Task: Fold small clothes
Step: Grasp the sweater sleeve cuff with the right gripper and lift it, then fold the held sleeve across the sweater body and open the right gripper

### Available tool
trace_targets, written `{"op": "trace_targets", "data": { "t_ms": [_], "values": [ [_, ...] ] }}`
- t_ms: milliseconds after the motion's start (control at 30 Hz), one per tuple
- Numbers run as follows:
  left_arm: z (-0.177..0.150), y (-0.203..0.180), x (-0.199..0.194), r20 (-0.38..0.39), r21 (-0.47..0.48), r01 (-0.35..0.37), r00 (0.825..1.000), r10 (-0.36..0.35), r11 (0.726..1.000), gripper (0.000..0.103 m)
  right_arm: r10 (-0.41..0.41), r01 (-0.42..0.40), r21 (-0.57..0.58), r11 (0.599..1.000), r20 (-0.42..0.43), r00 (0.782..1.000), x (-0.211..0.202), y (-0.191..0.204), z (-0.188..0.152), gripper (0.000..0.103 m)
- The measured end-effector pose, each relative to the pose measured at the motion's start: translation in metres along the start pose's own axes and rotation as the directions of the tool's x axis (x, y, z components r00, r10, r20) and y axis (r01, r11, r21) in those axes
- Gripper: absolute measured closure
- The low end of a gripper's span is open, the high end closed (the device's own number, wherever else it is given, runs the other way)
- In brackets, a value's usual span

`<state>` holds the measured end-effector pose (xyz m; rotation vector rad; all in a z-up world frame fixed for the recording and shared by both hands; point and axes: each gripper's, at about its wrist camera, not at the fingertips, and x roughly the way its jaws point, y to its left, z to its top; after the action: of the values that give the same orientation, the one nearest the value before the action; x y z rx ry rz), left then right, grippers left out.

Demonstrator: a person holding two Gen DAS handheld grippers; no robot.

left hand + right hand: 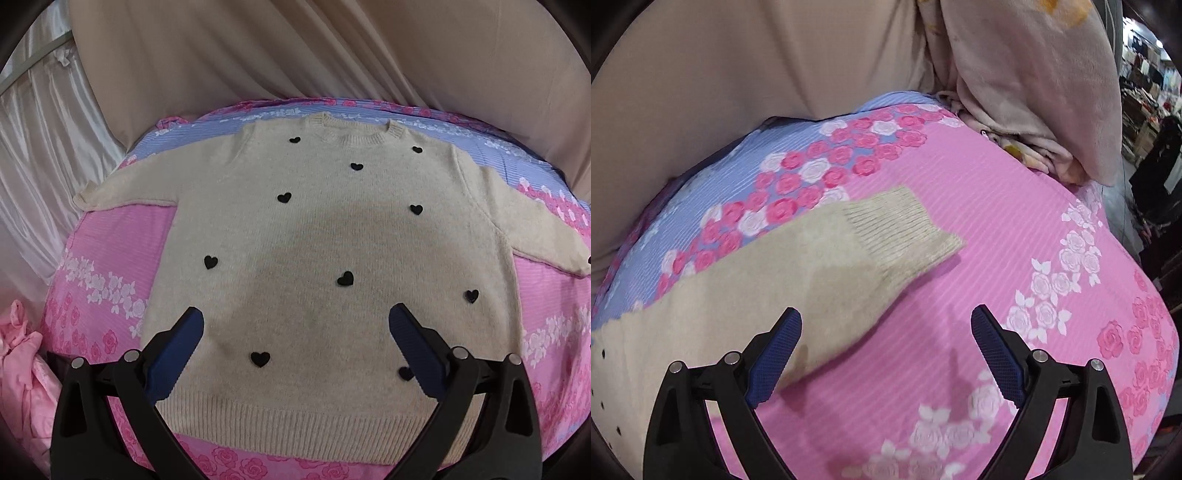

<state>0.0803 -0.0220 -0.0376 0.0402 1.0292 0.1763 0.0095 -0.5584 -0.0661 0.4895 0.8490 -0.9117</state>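
A small beige sweater (332, 240) with black hearts lies spread flat, front up, on a pink and blue flowered bedsheet (107, 251), collar at the far side, ribbed hem nearest the left gripper (295, 332), both sleeves stretched out to the sides. The left gripper hovers above the lower body of the sweater with its fingers spread wide and nothing between them, so the body's long axis runs straight away from it, hem to collar. The right gripper (886, 332) is also spread wide and empty. It hangs over the right sleeve (798, 266), which lies slanted across its view, running from the shoulder at the lower left up to the ribbed cuff (905, 225) ahead and a little left of the fingers. The left fingertip (786, 332) sits over the sleeve's near edge, while the other finger is over bare sheet. The right hand is clearly the nearer one to this sleeve, so folding the sleeve inward over the body looks like the likely first step; no fold has been made yet. No container is in view; a pink bundle of cloth (18, 376) sits beside the bed edge.
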Motion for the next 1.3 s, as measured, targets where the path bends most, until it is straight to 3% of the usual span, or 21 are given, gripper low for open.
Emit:
{"op": "trace_targets", "data": {
  "t_ms": [67, 100, 167, 200, 233, 267, 300, 367, 467, 567, 633, 833, 900, 967, 1067, 1167, 1300],
  "values": [
    [0.005, -0.004, 0.004, -0.004, 0.006, -0.016, 1.0, 0.016, 1.0, 0.005, -0.005, 0.006, 0.044, 0.999, -0.023, 1.0, 0.022, -0.009, 0.011, 0.018],
    [0.008, -0.006, 0.007, -0.01, 0.009, -0.025, 1.0, 0.025, 1.0, 0.005, 0.009, -0.005, 0.074, 0.997, -0.046, 0.999, 0.034, -0.013, 0.014, 0.029],
    [0.012, -0.009, 0.012, -0.023, 0.013, -0.034, 0.999, 0.034, 0.999, 0.005, 0.031, -0.026, 0.118, 0.993, -0.037, 0.999, 0.041, -0.016, 0.016, 0.038],
    [0.013, -0.009, 0.014, -0.03, 0.011, -0.034, 0.999, 0.035, 0.999, 0.005, 0.05, -0.048, 0.128, 0.991, -0.016, 0.999, 0.041, -0.015, 0.016, 0.056],
    [0.015, -0.009, 0.017, -0.038, 0.007, -0.031, 0.999, 0.031, 0.999, 0.005, 0.065, -0.062, 0.133, 0.989, -0.017, 0.998, 0.043, -0.014, 0.019, 0.062],
    [0.016, -0.008, 0.02, -0.046, 0.003, -0.029, 0.999, 0.029, 1.0, 0.005, 0.081, -0.079, 0.135, 0.988, -0.013, 0.997, 0.043, -0.012, 0.02, 0.084],
    [0.018, -0.007, 0.023, -0.052, -0.004, -0.024, 0.998, 0.024, 1.0, 0.005, 0.107, -0.104, 0.14, 0.985, -0.017, 0.994, 0.043, -0.01, 0.021, 0.091],
    [0.02, -0.006, 0.026, -0.056, -0.012, -0.016, 0.998, 0.015, 1.0, 0.005, 0.133, -0.134, 0.146, 0.98, 0.013, 0.991, 0.03, -0.003, 0.023, 0.094],
    [0.021, -0.003, 0.028, -0.054, -0.019, 0.003, 0.999, -0.004, 1.0, 0.005, 0.234, -0.24, 0.089, 0.967, 0.077, 0.969, -0.006, 0.024, 0.03, 0.095],
    [0.022, 0.001, 0.029, -0.053, -0.031, 0.031, 0.998, -0.032, 0.999, 0.005, 0.378, -0.382, 0.022, 0.924, 0.1, 0.92, -0.054, 0.071, 0.033, 0.095],
    [0.022, 0.006, 0.029, -0.05, -0.043, 0.051, 0.997, -0.053, 0.998, 0.005, 0.484, -0.48, -0.064, 0.875, 0.091, 0.87, -0.092, 0.119, 0.029, 0.095],
    [0.022, 0.034, 0.029, -0.046, -0.116, 0.11, 0.992, -0.116, 0.987, 0.005, 0.699, -0.68, -0.295, 0.672, -0.054, 0.713, -0.177, 0.28, -0.023, 0.095],
    [0.021, 0.049, 0.028, -0.034, -0.146, 0.123, 0.991, -0.129, 0.982, 0.005, 0.721, -0.711, -0.335, 0.618, -0.119, 0.682, -0.188, 0.329, -0.049, 0.095],
    [0.02, 0.064, 0.027, -0.023, -0.172, 0.119, 0.992, -0.125, 0.978, 0.005, 0.722, -0.726, -0.376, 0.575, -0.185, 0.667, -0.194, 0.38, -0.08, 0.095],
    [0.015, 0.091, 0.027, -0.007, -0.221, 0.108, 0.994, -0.112, 0.969, 0.005, 0.692, -0.732, -0.427, 0.531, -0.28, 0.666, -0.19, 0.449, -0.129, 0.095],
    [0.009, 0.117, 0.03, -0.002, -0.262, 0.086, 0.996, -0.09, 0.961, 0.005, 0.622, -0.703, -0.508, 0.499, -0.355, 0.698, -0.182, 0.508, -0.183, 0.095],
    [0.0, 0.15, 0.036, -0.008, -0.314, 0.057, 0.998, -0.063, 0.948, 0.005, 0.496, -0.632, -0.622, 0.461, -0.41, 0.765, -0.164, 0.559, -0.255, 0.095]
  ]
}}
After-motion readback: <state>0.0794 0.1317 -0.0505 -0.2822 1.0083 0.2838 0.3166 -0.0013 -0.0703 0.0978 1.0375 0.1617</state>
